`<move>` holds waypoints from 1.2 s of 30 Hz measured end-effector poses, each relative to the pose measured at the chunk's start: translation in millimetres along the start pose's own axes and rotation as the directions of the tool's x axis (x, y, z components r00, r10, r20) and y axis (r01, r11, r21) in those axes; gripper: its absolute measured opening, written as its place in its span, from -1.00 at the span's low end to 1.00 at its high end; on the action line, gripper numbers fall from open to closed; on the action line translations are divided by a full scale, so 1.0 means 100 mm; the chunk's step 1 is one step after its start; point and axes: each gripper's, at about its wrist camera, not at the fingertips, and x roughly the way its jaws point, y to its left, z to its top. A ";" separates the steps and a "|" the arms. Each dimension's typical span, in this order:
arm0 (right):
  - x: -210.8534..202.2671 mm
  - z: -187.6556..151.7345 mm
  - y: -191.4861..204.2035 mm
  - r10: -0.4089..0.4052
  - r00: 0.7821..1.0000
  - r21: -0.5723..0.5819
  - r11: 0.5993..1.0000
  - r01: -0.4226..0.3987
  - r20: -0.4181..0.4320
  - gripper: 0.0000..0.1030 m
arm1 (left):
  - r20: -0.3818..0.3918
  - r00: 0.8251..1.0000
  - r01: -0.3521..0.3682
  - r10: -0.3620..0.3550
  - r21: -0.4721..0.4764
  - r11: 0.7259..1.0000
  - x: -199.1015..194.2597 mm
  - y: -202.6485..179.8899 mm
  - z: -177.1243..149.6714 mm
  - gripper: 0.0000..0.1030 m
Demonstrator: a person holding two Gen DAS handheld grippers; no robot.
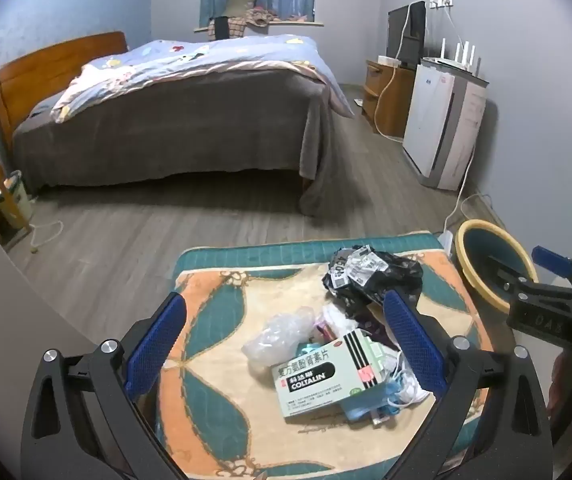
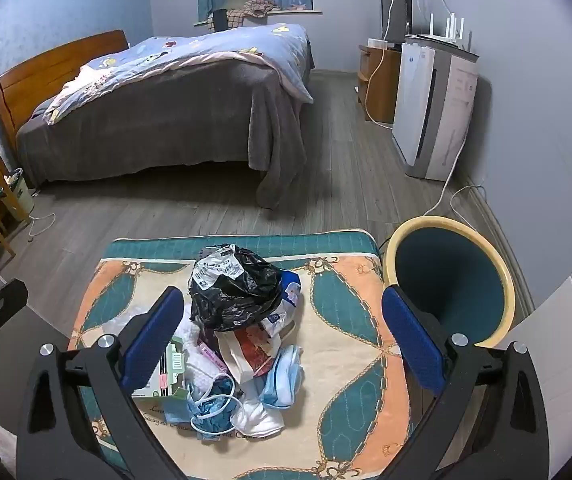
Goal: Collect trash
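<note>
**Collect Trash: First Pick**

The mat [image 2: 350, 360] carries the trash pile at its centre. The bin [image 2: 450, 280] stands off the mat at 2 o'clock from the pile.

Both tongs, left gripper [image 1: 286, 348] and right gripper [image 2: 281, 340], stand fully open and empty above the pile.

Take the black bag [image 2: 237, 292] first, since it sits on top. Then the box [image 1: 318, 380], then the masks [image 2: 213, 408]. Grip one item at a time.

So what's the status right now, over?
Both tools, left and right, open, empty. Trash pile untouched on patterned mat. Bin beside mat, path clear.
</note>
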 end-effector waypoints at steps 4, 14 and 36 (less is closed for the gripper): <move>-0.01 0.01 -0.01 -0.009 1.000 -0.002 1.000 0.009 0.002 0.89 | -0.002 1.000 -0.004 0.004 -0.001 1.000 -0.01 0.02 0.00 0.90; 0.05 -0.01 0.03 0.001 1.000 -0.003 1.000 -0.001 -0.015 0.89 | -0.006 1.000 -0.025 0.025 0.007 1.000 0.01 0.01 0.01 0.90; 0.07 -0.04 0.03 -0.005 1.000 -0.005 1.000 0.005 -0.026 0.89 | -0.002 1.000 -0.025 0.025 0.015 1.000 0.03 0.03 -0.05 0.90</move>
